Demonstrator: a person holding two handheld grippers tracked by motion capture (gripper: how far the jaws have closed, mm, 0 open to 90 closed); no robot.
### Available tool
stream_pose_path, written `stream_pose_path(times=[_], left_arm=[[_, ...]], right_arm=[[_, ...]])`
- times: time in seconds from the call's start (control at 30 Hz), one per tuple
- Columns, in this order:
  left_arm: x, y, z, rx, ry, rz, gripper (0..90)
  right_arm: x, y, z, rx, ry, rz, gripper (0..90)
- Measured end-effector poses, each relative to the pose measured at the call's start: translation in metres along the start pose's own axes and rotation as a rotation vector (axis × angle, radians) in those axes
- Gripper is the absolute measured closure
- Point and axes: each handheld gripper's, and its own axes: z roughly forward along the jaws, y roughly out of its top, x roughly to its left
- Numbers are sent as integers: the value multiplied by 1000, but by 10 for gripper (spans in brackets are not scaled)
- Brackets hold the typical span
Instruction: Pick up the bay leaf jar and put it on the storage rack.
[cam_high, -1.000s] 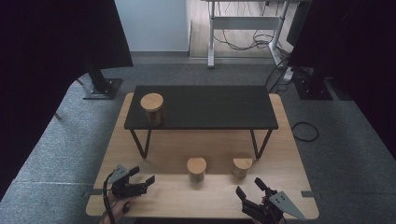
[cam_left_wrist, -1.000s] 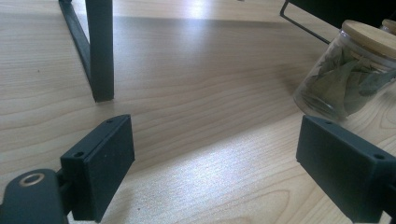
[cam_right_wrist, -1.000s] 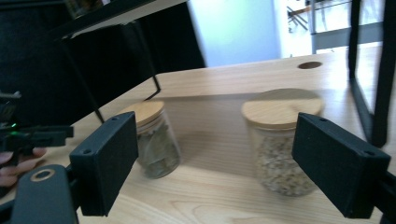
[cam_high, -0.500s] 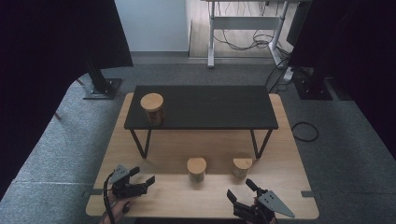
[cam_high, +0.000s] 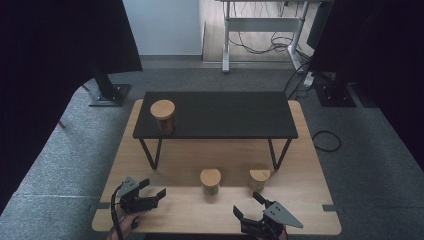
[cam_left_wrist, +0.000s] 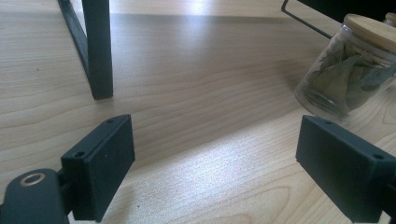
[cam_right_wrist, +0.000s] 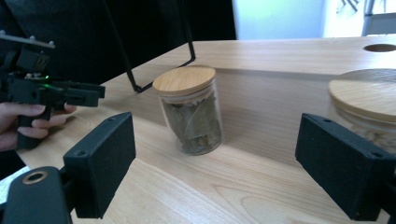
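Both grippers wide open at the near edge, three jars waiting

You've got the wooden table (cam_high: 305, 150) with the black shelf (cam_high: 220, 114) standing on it, one jar (cam_high: 163, 116) up on the shelf's left end, clear of you. Down below, the leaf jar (cam_high: 210, 181) and the right-hand jar (cam_high: 259, 179) stand near each other, so a wide sweep at one risks clipping its neighbour. Your right gripper (cam_high: 251, 214) has its jaws spread and empty, aimed at the leaf jar with the other lid just beside its right jaw; come in skewed and that jar may tip. Your left gripper (cam_high: 151, 195) is spread too, holding nothing, near the shelf leg (cam_left_wrist: 97, 49): it could snag there.
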Motion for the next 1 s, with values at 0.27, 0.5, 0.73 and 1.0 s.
stream_pose_path(times=[0.27,0.5,0.73,1.0], left_arm=[[-3,-1,-1,7,12,19,104],[-3,-1,-1,8,15,15,102],[-3,-1,-1,9,18,16,101],[-3,-1,0,10,19,20,101]], right_arm=[[2,3,12,12,32,9,113],[8,2,24,42,51,-21,112],[12,3,39,87,43,-50,109],[13,4,51,108,30,-62,107]])
